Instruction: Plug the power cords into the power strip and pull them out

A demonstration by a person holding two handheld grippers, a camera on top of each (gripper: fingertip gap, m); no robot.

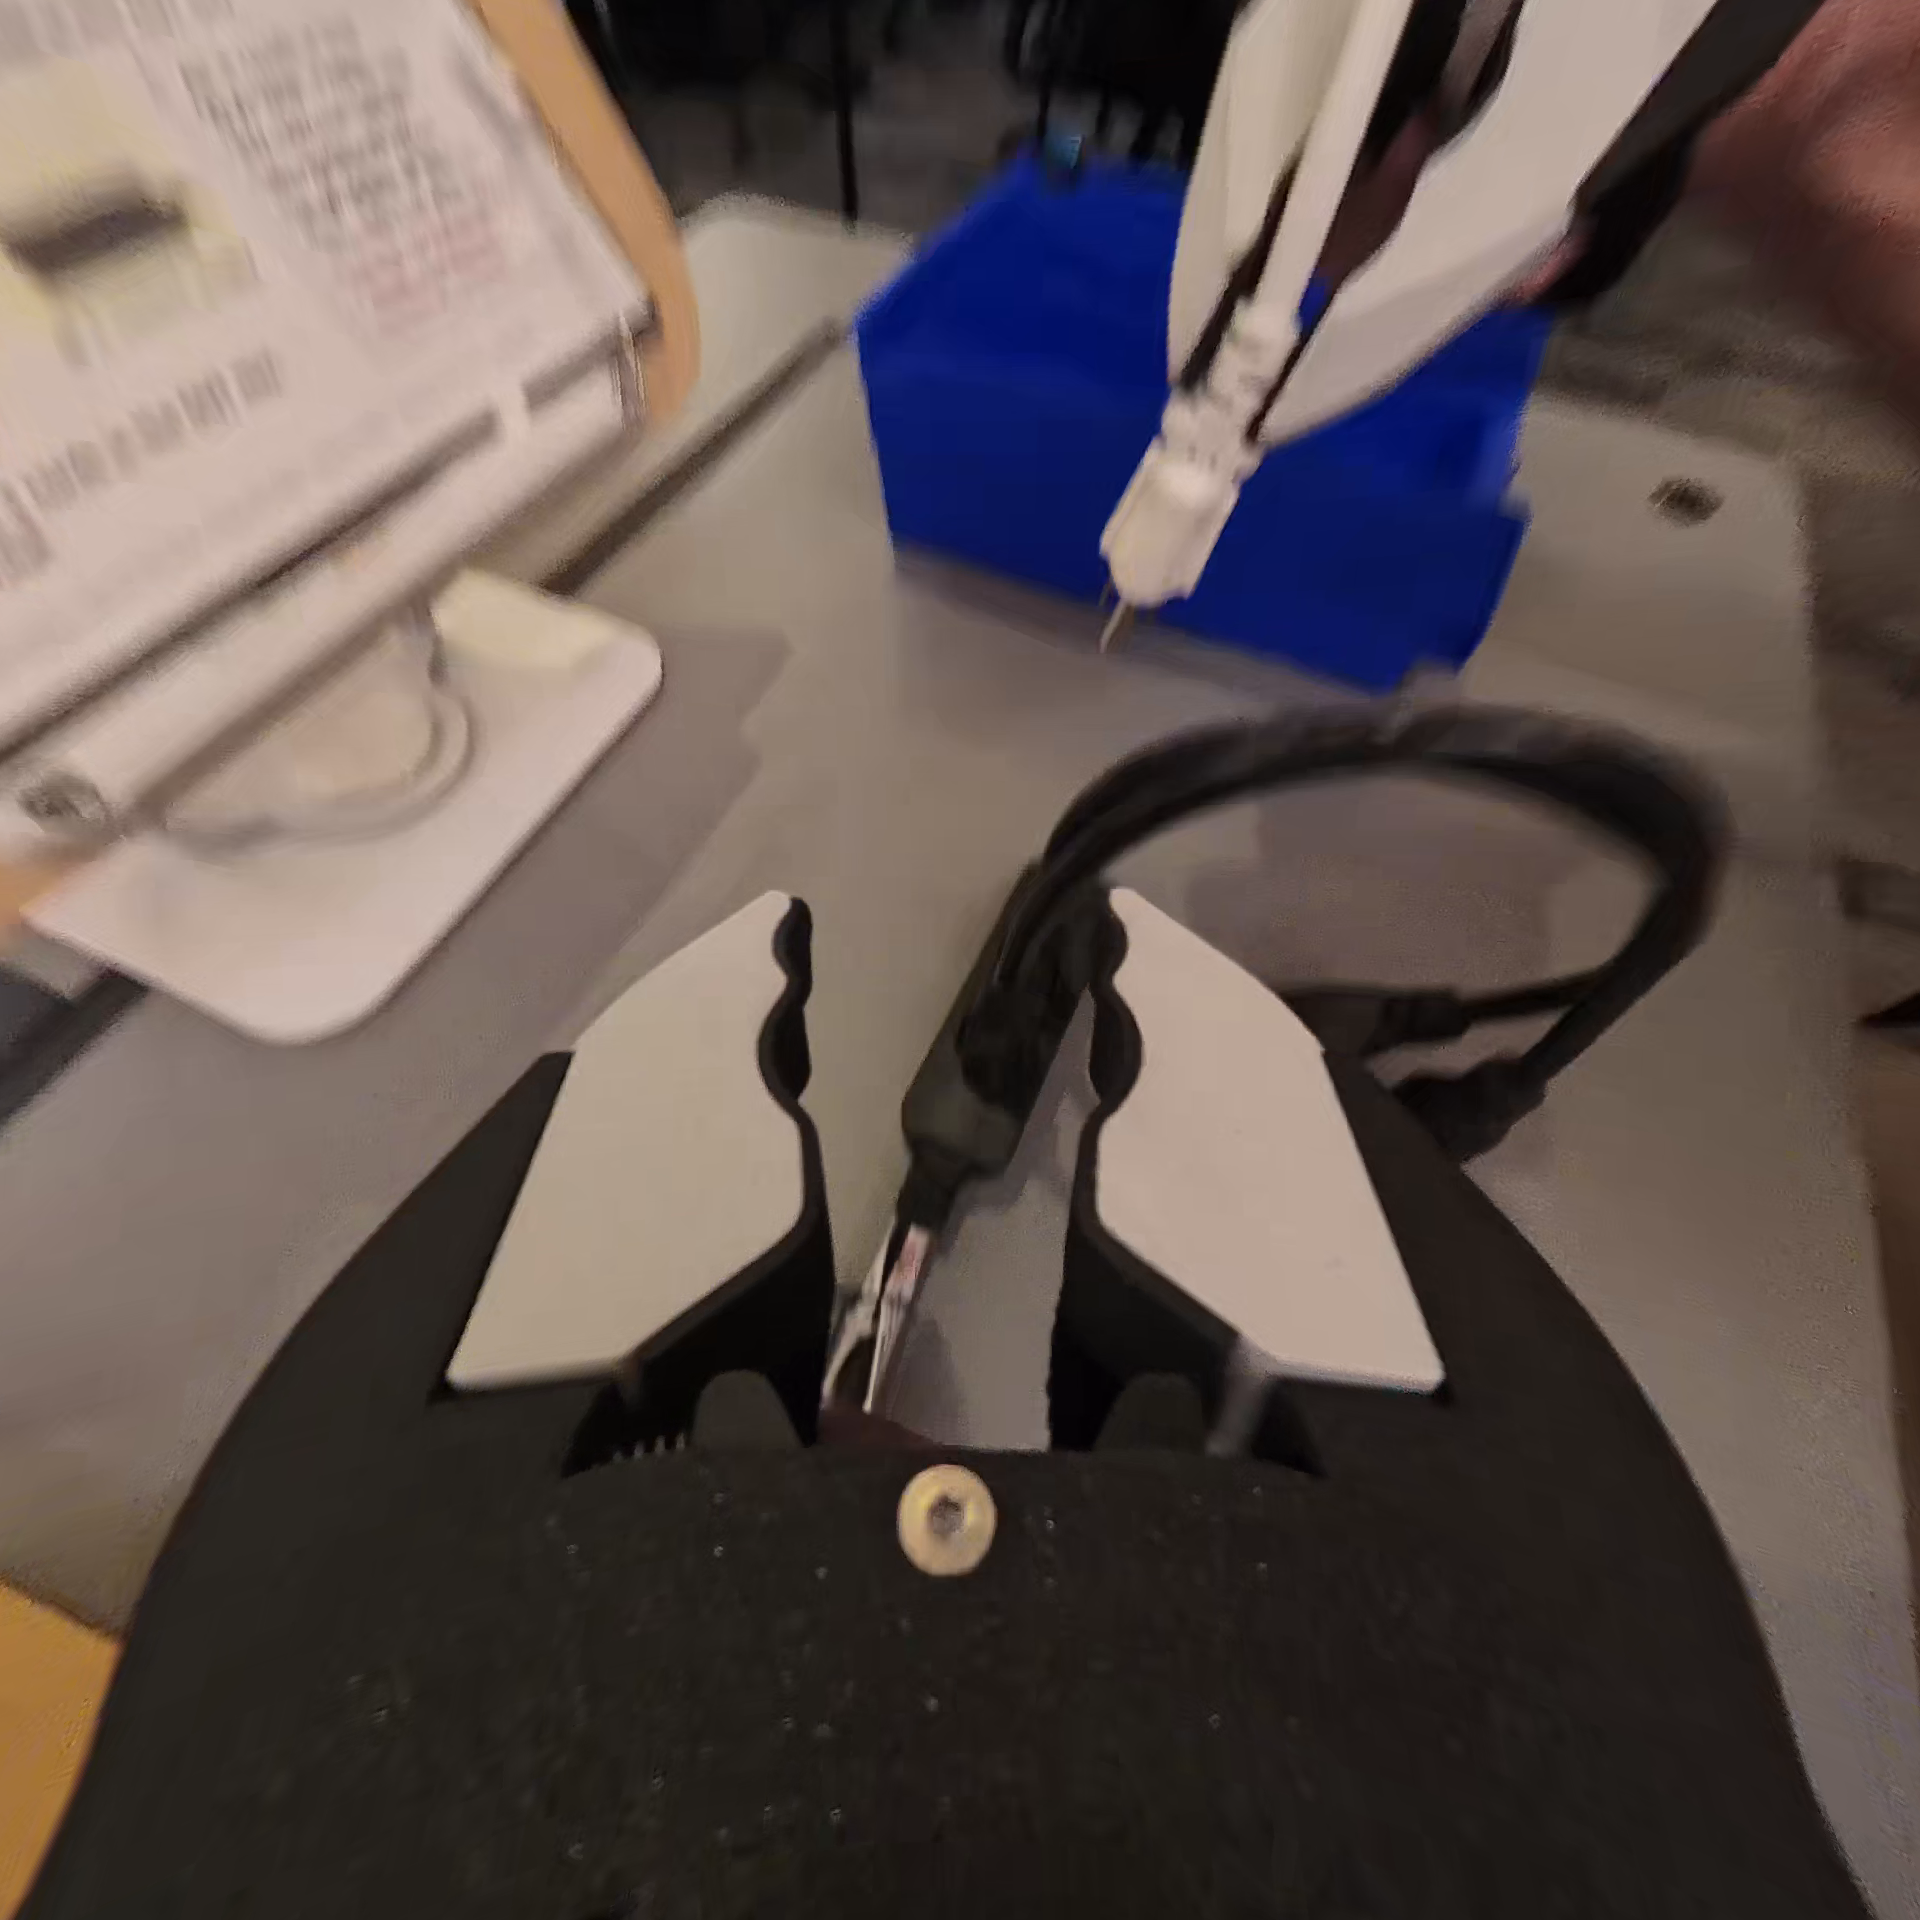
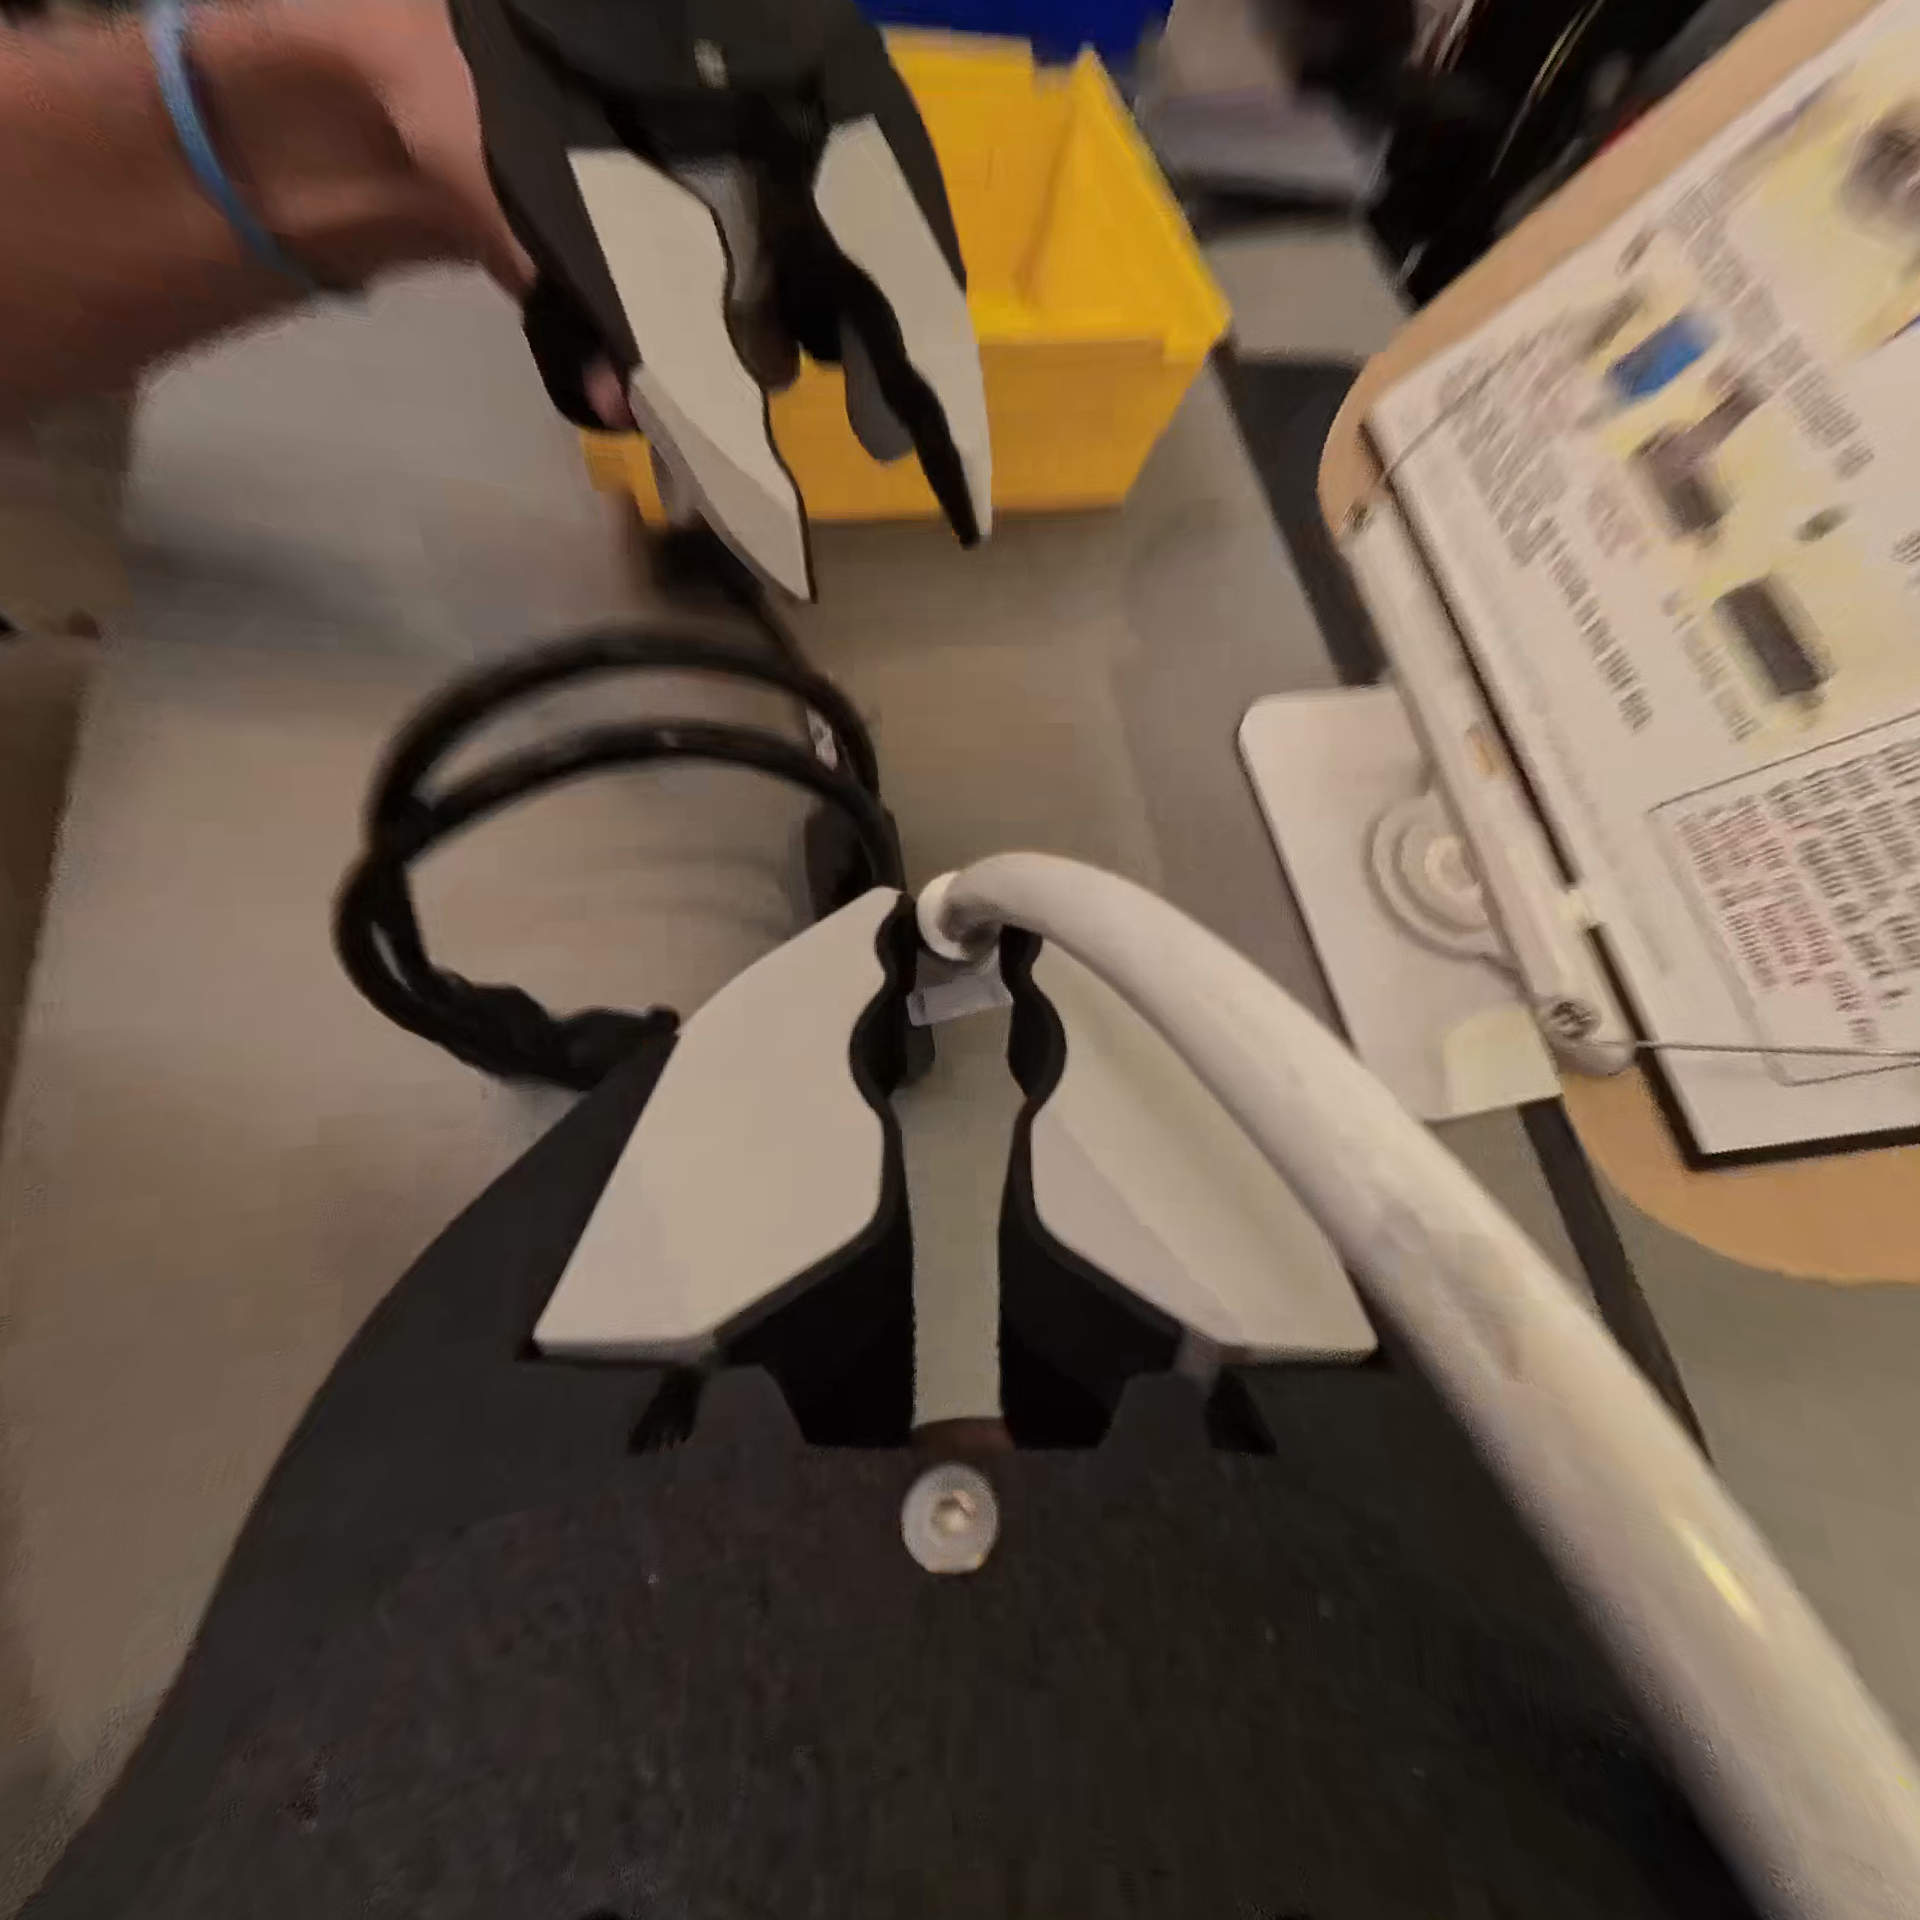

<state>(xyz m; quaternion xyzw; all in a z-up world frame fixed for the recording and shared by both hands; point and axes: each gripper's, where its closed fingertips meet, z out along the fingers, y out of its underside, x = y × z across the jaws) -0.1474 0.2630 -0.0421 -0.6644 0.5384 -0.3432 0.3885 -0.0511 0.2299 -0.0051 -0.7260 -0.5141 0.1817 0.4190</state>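
Pinching white plug [image 2: 951, 992], right gripper [image 2: 956, 935]; left gripper [image 1: 961, 935] spread over black cord [image 1: 1351, 790].

Blue bin [image 1: 1195, 416] sits at the grey table's [image 1: 914, 727] far end, yellow bin [image 2: 1091, 312] nearby, printed sheet [image 2: 1662, 623] on its white stand [image 1: 343, 904].

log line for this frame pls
left hand-held gripper: open, over black cord | right hand-held gripper: shut on white plug, airborne | power strip: not visible

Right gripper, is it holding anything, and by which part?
Yes: the right gripper pinches the white plug by its body, prongs pointing down.
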